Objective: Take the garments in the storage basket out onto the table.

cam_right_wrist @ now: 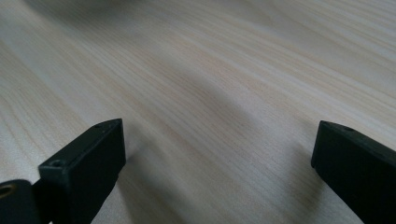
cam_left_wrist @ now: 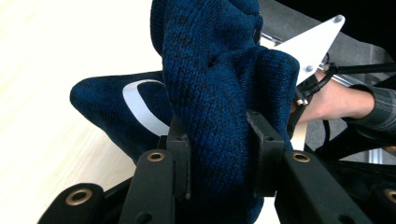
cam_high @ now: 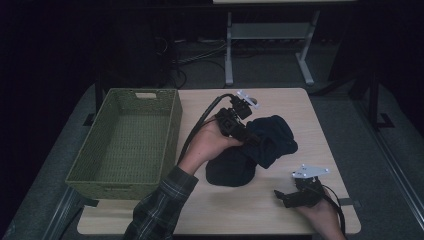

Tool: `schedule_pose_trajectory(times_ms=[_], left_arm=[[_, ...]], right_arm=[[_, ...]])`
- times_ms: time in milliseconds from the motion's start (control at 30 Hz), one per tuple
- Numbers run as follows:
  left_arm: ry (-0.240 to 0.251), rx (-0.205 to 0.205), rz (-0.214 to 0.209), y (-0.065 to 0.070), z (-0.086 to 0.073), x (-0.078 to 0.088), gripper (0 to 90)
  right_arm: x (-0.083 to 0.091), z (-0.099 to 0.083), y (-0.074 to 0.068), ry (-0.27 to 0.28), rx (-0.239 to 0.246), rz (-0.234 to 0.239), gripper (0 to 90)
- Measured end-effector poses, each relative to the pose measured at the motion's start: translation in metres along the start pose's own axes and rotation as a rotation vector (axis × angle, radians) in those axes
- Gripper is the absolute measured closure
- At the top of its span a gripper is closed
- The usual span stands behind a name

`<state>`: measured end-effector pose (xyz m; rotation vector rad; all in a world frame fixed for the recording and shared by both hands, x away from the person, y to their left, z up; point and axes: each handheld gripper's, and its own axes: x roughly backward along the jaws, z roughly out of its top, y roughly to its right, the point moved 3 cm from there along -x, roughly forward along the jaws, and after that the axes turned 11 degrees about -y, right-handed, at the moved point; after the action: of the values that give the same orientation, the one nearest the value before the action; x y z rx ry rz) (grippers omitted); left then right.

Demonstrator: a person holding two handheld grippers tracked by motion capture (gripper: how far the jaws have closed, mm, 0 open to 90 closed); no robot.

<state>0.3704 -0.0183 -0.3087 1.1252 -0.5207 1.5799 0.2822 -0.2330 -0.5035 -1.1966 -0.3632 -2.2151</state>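
Observation:
A dark blue knitted garment (cam_high: 252,150) lies bunched in the middle of the light wooden table (cam_high: 300,115). My left gripper (cam_high: 250,137) reaches in from the left and is shut on a thick fold of that knit (cam_left_wrist: 219,107), which bulges up between the two pads. A white strip (cam_left_wrist: 140,109) shows on the part of the garment lying behind the fold. My right gripper (cam_high: 281,196) rests low near the table's front right corner, jaws wide apart, with bare wood between its fingertips (cam_right_wrist: 88,158).
A green woven basket (cam_high: 172,125) stands at the table's left side, with nothing inside it. Beyond the far edge are a white table frame (cam_high: 270,35) and cables on the dark floor. The table's right half is bare wood.

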Motion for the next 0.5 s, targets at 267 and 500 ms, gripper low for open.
schedule_pose_trajectory(times_ms=[267,500], left_arm=[[-0.027,0.024,-0.037,-0.019,-0.005,-0.036,66.9],[-0.036,0.072,-0.049,-0.045,-0.020,-0.062,66.8]], right_arm=[[0.000,0.000,0.000,-0.001,-0.001,0.002,2.7],[0.000,0.000,0.000,-0.001,0.001,-0.001,2.7]])
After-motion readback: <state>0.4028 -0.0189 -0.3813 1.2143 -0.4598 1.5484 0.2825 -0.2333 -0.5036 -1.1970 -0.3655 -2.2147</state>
